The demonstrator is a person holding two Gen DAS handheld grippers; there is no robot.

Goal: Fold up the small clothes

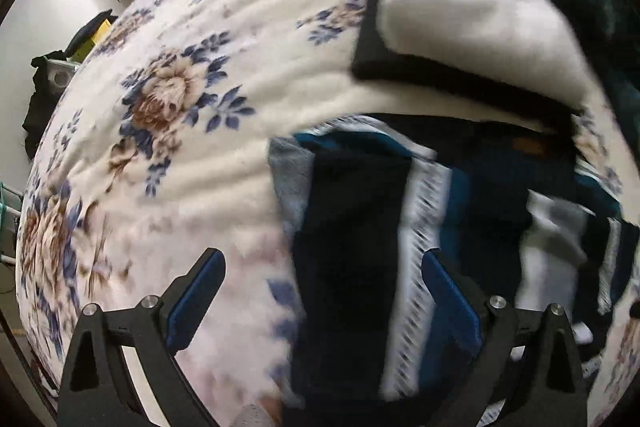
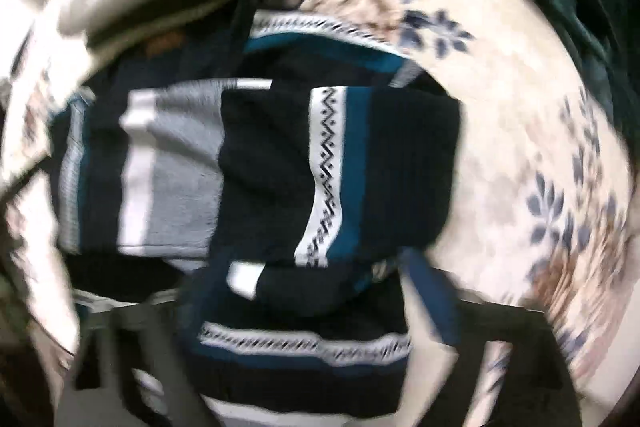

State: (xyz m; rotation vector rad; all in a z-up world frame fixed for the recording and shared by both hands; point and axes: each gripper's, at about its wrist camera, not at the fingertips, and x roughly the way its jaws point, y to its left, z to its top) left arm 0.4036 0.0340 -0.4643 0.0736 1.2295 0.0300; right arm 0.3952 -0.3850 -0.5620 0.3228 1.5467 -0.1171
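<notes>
Left wrist view: the left gripper point(image 1: 322, 291) hung released above the striped knit sweater point(image 1: 352, 247), which lay soft and limp on the near right of the floral bed point(image 1: 200, 67).

Right wrist view: the right gripper point(image 2: 304, 303) was blurred, its grip impossible to tell; the sweater's hem edge looked the best hold.

The bed's floral blanket point(image 1: 192, 75) is showing a soft, fleecy, ribbed pile. The striped sweater point(image 2: 340, 163) is looking like matt knit in navy, teal, grey and white. The left tongs point(image 1: 320, 299) are showing matt black plastic arms, smooth blue pads point(image 1: 196, 299) and shiny metal bolts. The white-and-black folded cloth point(image 1: 472, 27) is looking soft and matt.
</notes>
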